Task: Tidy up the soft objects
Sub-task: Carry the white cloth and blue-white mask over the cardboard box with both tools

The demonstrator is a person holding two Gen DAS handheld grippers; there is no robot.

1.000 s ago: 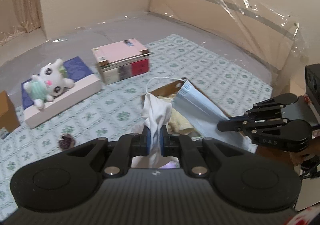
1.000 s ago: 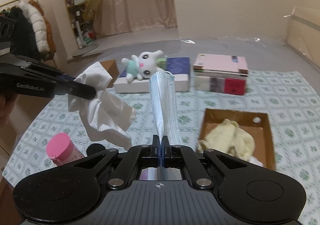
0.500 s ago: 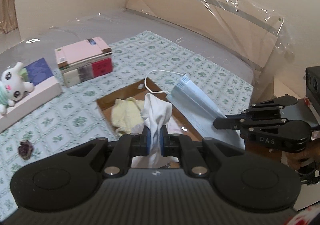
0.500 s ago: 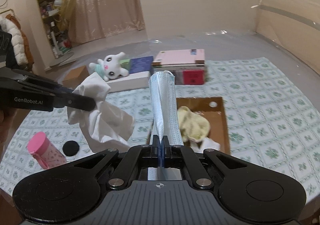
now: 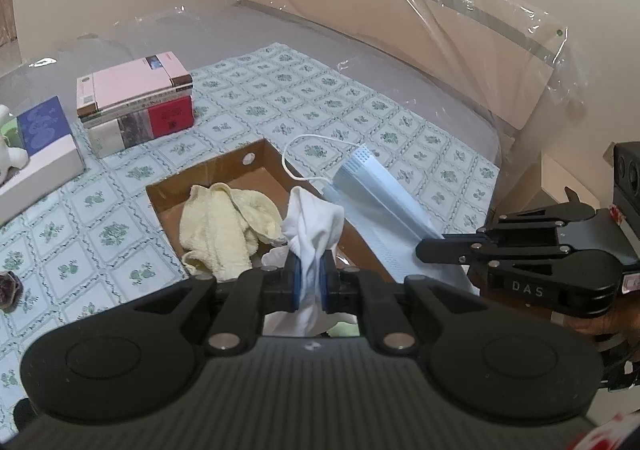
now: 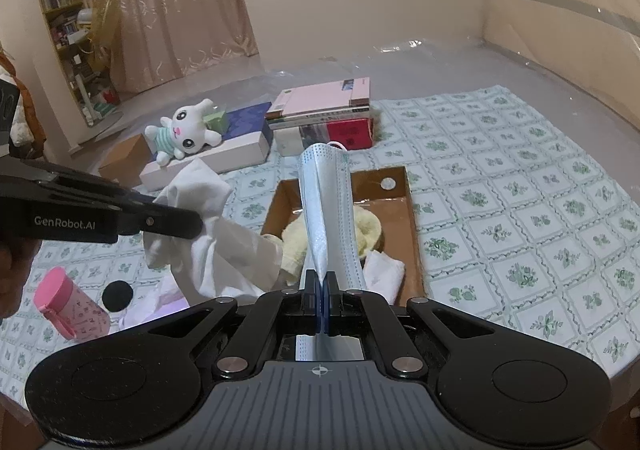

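My left gripper (image 5: 310,276) is shut on a white cloth (image 5: 312,226) and holds it over the near end of a shallow brown cardboard box (image 5: 256,161). The cloth also shows in the right wrist view (image 6: 212,238). My right gripper (image 6: 323,290) is shut on a folded blue face mask (image 6: 326,205), held up above the same box (image 6: 408,217); the mask shows in the left wrist view (image 5: 376,197). A yellow towel (image 5: 224,226) lies in the box. A white plush bunny (image 6: 180,131) lies on a flat white box.
A stack of books (image 5: 136,101) stands beyond the box on the patterned sheet. A pink bottle (image 6: 68,308) and a black round lid (image 6: 117,294) lie near the left gripper. A plastic-wrapped headboard (image 5: 440,29) bounds the far side.
Both grippers have moved toward the cardboard box, carrying the white cloth and the mask; the box now lies directly under them. Both stay shut.
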